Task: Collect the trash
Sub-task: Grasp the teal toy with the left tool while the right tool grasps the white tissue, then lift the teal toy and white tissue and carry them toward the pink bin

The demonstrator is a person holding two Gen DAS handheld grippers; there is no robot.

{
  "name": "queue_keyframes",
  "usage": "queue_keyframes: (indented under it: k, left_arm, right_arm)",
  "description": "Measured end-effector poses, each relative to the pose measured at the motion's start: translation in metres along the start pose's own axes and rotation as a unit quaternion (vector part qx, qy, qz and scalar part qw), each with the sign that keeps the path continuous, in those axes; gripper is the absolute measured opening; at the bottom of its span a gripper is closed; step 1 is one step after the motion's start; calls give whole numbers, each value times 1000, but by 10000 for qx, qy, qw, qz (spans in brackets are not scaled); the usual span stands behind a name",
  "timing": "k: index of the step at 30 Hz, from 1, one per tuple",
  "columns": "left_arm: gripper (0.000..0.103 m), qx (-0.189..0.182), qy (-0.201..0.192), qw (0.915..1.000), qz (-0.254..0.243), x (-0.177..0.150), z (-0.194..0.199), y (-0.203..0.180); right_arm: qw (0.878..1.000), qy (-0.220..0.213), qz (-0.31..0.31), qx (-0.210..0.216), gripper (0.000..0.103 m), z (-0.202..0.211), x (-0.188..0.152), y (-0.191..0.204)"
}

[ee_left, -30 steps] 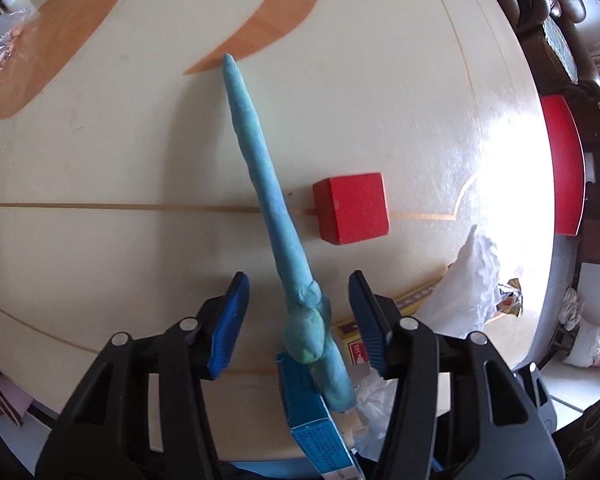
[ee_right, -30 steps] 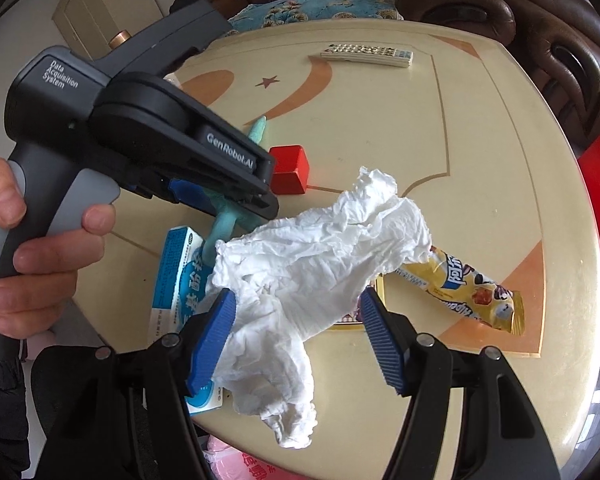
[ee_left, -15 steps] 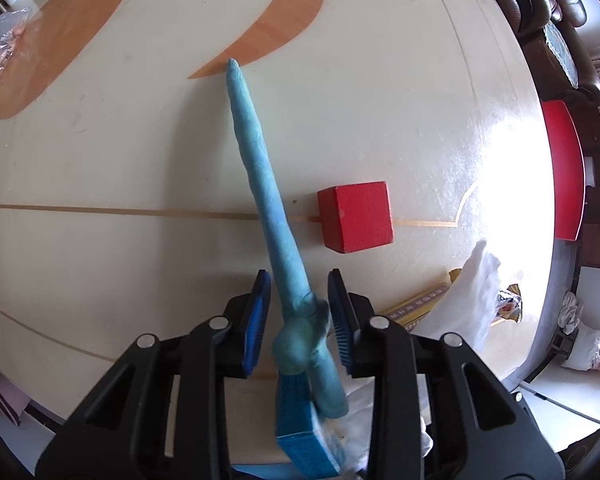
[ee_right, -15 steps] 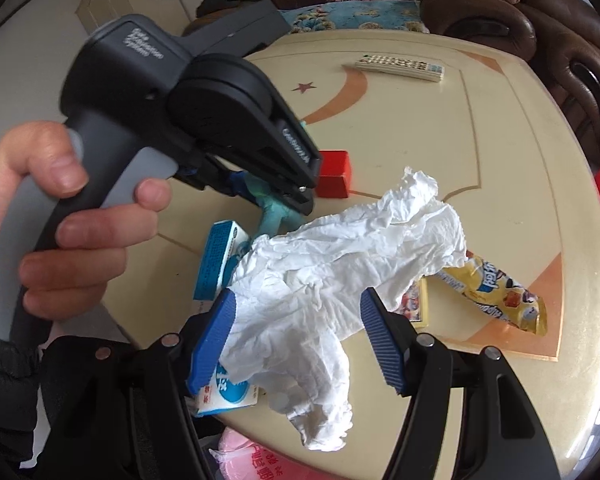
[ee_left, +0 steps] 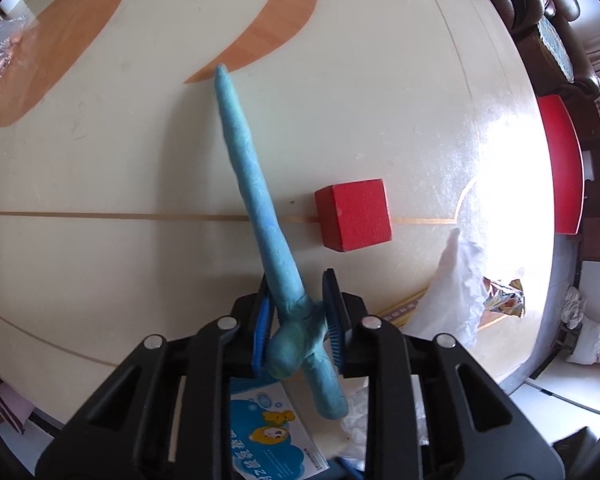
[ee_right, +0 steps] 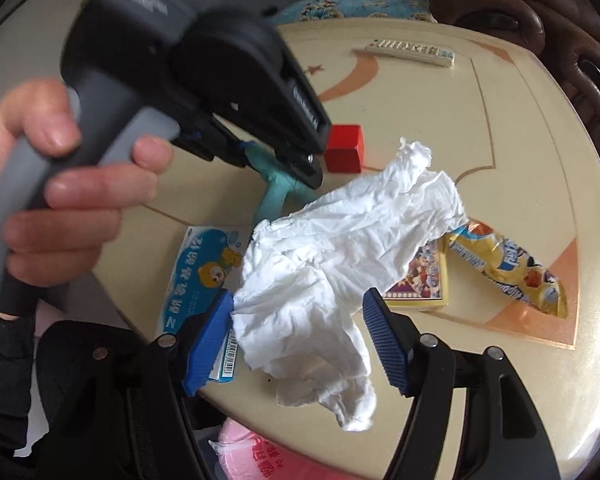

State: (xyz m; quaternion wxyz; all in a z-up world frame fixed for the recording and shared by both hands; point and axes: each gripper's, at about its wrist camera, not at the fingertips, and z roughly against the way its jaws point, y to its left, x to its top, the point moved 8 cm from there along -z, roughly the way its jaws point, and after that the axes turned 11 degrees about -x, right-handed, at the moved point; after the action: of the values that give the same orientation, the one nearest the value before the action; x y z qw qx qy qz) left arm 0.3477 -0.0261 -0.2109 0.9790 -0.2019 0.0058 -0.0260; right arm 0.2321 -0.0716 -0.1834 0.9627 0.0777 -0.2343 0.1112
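A long blue clay stick (ee_left: 252, 176) slants up off the cream table (ee_left: 100, 152). My left gripper (ee_left: 298, 320) points steeply down, and its jaws are closing, with the blue pads pressing on the stick's lumpy lower part. The right wrist view shows that lower part (ee_right: 274, 196) under the left gripper's body. A crumpled white tissue (ee_right: 340, 240) lies near the table's front edge, also seen as the tissue (ee_left: 456, 288) at the right. My right gripper (ee_right: 300, 308) straddles the tissue with its jaws opening slightly; its right pad stands apart from the tissue.
A red block (ee_left: 354, 214) sits just right of the clay stick. A blue box (ee_right: 204, 276), a yellow-rimmed card (ee_right: 424, 284) and a yellow snack wrapper (ee_right: 512, 268) lie around the tissue. A remote (ee_right: 410, 53) rests at the far side. A pink bag (ee_right: 260, 452) hangs below the table edge.
The left jaws have closed from wide apart onto the clay stick. The right gripper has shifted slightly, and the hand with the left gripper looms larger in its view.
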Motion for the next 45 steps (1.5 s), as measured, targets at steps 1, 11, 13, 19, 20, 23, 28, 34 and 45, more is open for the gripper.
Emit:
queue_keyframes:
  k: [1, 11, 13, 19, 20, 23, 28, 34, 45]
  left_arm:
    - [24, -3, -3, 10000, -19, 0, -1, 1]
    - [17, -45, -86, 9999, 24, 0, 5, 14]
    - [17, -36, -98, 9999, 3, -1, 7, 15]
    - [16, -94, -170, 9998, 73, -5, 16, 28]
    - [16, -122, -185, 9997, 82, -6, 19, 29]
    - [16, -54, -312, 9995, 85, -10, 32, 36]
    - [16, 62, -574, 9983, -8, -11, 48, 30]
    - [16, 179, -909, 9953, -294, -28, 79, 13]
    - [16, 173, -1308, 9866, -963, -81, 131, -21]
  right_arm:
    - [10000, -94, 2, -16, 66, 1, 0, 0]
    - [9992, -345, -176, 129, 15, 12, 0, -9]
    - [9984, -472, -264, 161, 14, 20, 6, -15]
    - [9965, -630, -503, 227, 12, 41, 16, -31]
    - [9961, -680, -521, 205, 12, 43, 19, -35]
    - [9948, -805, -594, 165, 12, 55, 24, -43]
    - [9932, -956, -664, 99, 12, 74, 30, -48]
    - [9914, -1139, -643, 1, 12, 99, 35, -46]
    - [9846, -1593, -722, -49, 12, 166, 38, -44]
